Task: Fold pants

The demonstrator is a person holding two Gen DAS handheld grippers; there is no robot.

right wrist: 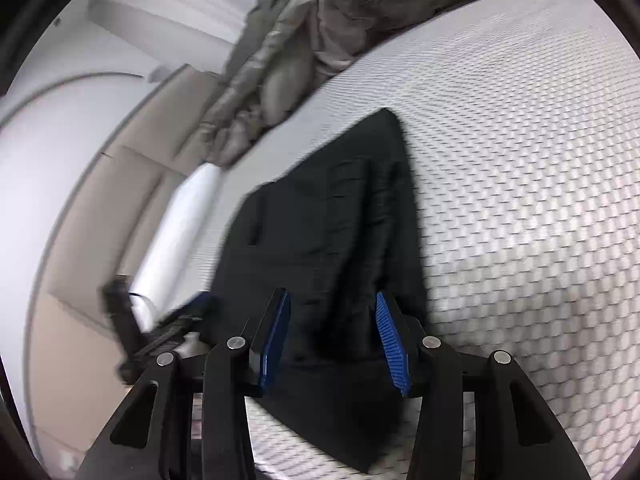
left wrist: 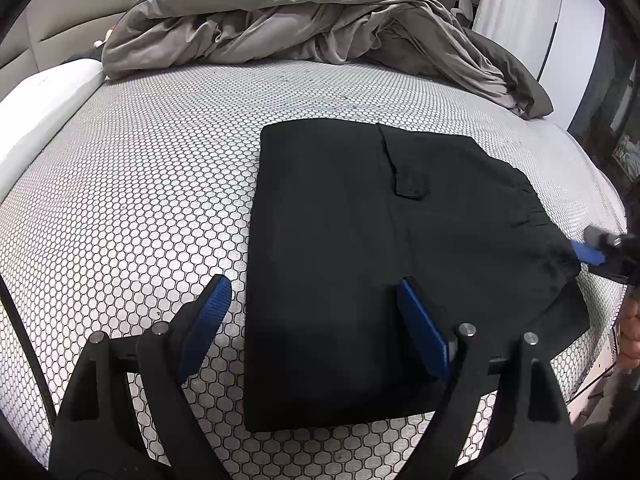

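Black pants [left wrist: 340, 240] lie folded into a broad flat block on the honeycomb-patterned mattress [left wrist: 140, 200]. My left gripper [left wrist: 314, 284] hovers over the near left edge of the pants. Its blue pads [left wrist: 210, 308] stand wide apart and hold nothing. My right gripper [right wrist: 331, 294] is at the right end of the pants [right wrist: 328, 220], open, with dark fabric lying between its fingers and clear of the pads. In the left wrist view the right gripper [left wrist: 592, 254] shows at the frame's right edge. The right wrist view is blurred.
A crumpled grey duvet [left wrist: 300, 20] covers the far side of the bed. A white pillow [left wrist: 40, 108] lies at the left, against a beige headboard [left wrist: 60, 20]. The mattress edge curves down at the right, where a person's hand [left wrist: 630, 332] shows.
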